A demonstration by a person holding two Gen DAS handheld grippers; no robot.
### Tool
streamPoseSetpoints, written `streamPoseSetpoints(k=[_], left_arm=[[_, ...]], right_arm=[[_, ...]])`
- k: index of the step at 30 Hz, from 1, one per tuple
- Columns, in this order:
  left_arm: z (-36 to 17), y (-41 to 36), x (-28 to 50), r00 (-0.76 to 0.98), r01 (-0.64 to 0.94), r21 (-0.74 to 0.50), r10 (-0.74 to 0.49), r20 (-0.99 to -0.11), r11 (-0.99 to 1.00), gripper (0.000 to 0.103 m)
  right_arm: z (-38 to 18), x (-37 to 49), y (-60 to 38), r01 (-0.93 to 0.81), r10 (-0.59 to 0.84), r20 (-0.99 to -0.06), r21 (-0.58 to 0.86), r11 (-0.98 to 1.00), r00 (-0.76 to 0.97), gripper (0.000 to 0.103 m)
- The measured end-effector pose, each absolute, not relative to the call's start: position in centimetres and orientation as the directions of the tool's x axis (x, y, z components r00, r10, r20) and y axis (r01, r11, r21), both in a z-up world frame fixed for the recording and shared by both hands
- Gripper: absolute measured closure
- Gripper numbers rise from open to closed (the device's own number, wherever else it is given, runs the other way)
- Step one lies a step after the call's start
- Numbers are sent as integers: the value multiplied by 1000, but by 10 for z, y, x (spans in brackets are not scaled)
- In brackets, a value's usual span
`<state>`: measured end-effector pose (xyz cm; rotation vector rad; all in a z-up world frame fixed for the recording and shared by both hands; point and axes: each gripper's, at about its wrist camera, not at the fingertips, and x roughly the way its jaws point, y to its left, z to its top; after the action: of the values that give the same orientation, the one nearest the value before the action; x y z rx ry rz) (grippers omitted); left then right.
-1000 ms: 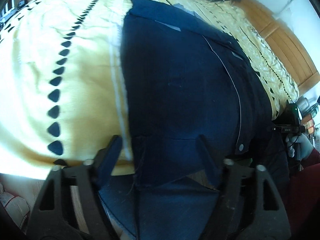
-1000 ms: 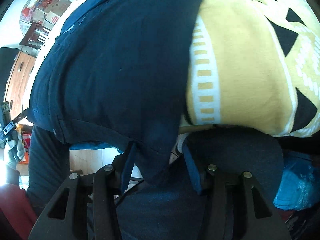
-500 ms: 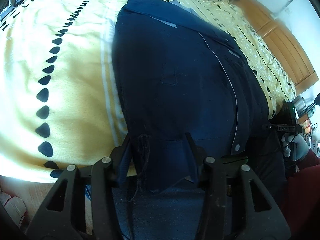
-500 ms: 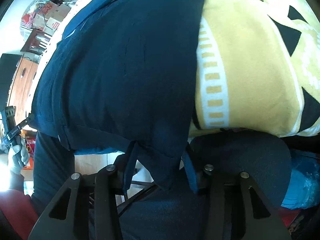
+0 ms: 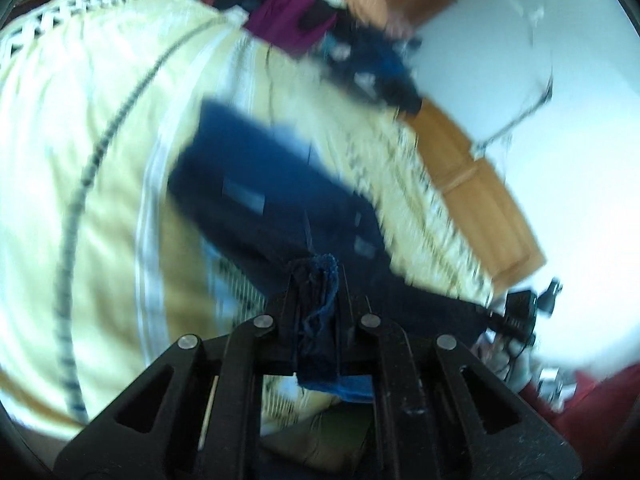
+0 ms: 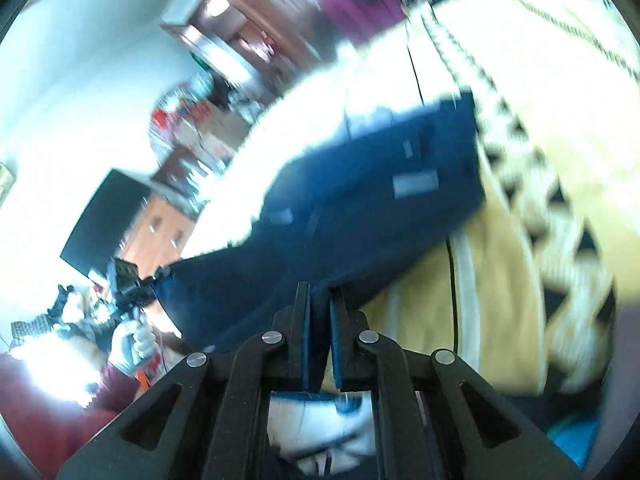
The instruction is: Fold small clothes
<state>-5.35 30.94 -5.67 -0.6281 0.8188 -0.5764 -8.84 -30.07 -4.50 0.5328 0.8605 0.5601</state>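
Your left tool [image 5: 316, 280] is clamped on a bunched, frayed corner of the dark navy garment [image 5: 256, 184], its jaws having just closed with the cloth pinched between them. Your right tool [image 6: 319, 304] grips another edge of the same garment [image 6: 360, 200], its jaws likewise just drawn in on the fabric. Beyond both tools, the garment stretches away, lifted at its near end, with its far end lying on the yellow patterned bedspread [image 5: 100, 140]. Farther off stand a wooden bed frame [image 5: 472, 184], a magenta cloth [image 5: 288, 16] and a white wall [image 5: 560, 80], all blurred.
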Motion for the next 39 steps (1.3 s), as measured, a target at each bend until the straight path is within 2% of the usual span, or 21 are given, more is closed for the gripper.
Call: streamPoseSetpoints(k=[2, 7, 9, 11, 13, 15, 18, 22, 23, 30, 34, 36, 39], left_arm=[[-37, 313, -25, 584, 230, -705, -675, -451, 671, 92], [-22, 294, 58, 595, 237, -662, -645, -480, 711, 90], [-34, 283, 98, 578, 218, -655, -637, -511, 723, 87], [-59, 276, 136, 558, 164, -640, -606, -567, 751, 75], [-88, 276, 163, 513, 91, -607, -560, -651, 789, 67], [-111, 271, 183, 480, 46, -523, -478, -735, 851, 68], [-118, 268, 186, 481, 90, -458, -441, -758, 885, 64], [-123, 271, 185, 480, 140, -424, -435, -762, 895, 51], [-123, 268, 188, 472, 161, -411, -435, -767, 897, 50], [-136, 239, 236, 409, 288, -343, -439, -800, 894, 49], [-148, 231, 263, 411, 273, -268, -364, -836, 924, 49], [-156, 229, 272, 399, 254, -258, -344, -850, 932, 49], [-168, 226, 278, 383, 253, -253, -337, -860, 934, 50]], right_arm=[[-28, -60, -314, -244, 641, -515, 639, 729, 569, 93], [-23, 46, -331, -220, 608, -515, 626, 748, 604, 93], [-33, 94, -320, -205, 595, -548, 611, 765, 588, 92], [-54, 141, -319, -189, 549, -612, 552, 812, 569, 87], [-81, 177, -314, -157, 493, -694, 490, 857, 525, 83], [-106, 201, -309, -124, 406, -769, 400, 908, 494, 68], [-122, 210, -310, -119, 390, -774, 384, 915, 498, 61], [-137, 201, -320, -120, 420, -750, 422, 898, 511, 60], [-143, 198, -321, -113, 423, -750, 429, 896, 509, 60], [-180, 187, -314, -100, 444, -763, 453, 886, 469, 58], [-189, 186, -314, -86, 452, -758, 470, 878, 470, 58], [-188, 185, -315, -81, 447, -751, 471, 878, 486, 52], [-181, 185, -315, -91, 415, -748, 435, 896, 517, 50]])
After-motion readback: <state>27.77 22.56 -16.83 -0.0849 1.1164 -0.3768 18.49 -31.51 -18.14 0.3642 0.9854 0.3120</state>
